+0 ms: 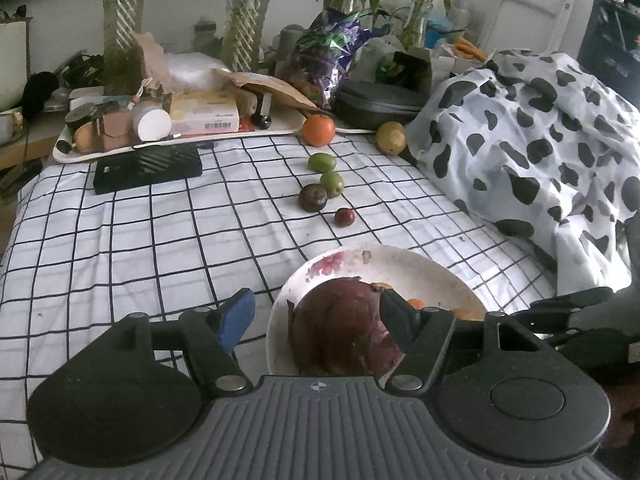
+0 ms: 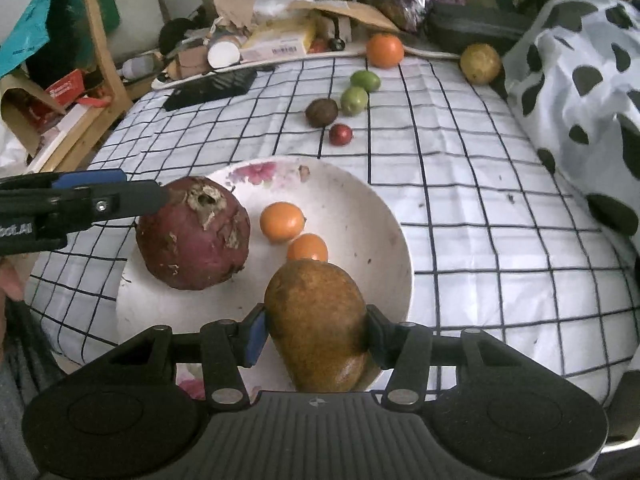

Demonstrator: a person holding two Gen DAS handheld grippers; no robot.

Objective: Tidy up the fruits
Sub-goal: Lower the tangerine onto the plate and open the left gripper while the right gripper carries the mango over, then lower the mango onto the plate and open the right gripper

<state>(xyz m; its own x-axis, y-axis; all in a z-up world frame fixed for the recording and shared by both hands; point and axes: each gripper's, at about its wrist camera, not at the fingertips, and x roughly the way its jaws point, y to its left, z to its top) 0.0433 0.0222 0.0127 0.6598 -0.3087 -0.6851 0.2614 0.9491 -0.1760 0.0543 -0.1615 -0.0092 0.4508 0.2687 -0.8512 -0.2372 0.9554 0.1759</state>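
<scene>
A white floral plate (image 2: 372, 216) lies on the checked cloth and shows in the left wrist view too (image 1: 404, 268). On it are a dark red pomegranate (image 2: 194, 236), two small oranges (image 2: 280, 222) and a brown pear (image 2: 316, 320). My right gripper (image 2: 316, 334) is shut on the pear over the plate's near side. My left gripper (image 1: 316, 316) is open around the pomegranate (image 1: 340, 328); its fingers (image 2: 120, 200) stand at the fruit's left. Beyond lie a small red fruit (image 1: 344, 217), a dark purple fruit (image 1: 313, 197), two green fruits (image 1: 331, 184), an orange (image 1: 318, 130) and a yellow fruit (image 1: 391, 137).
A cluttered white tray (image 1: 72, 154) with boxes stands at the back left, a black flat device (image 1: 148, 168) before it. A black case (image 1: 380, 104) and potted plants (image 1: 120, 40) line the back. A cow-print cloth (image 1: 540, 140) is heaped at the right.
</scene>
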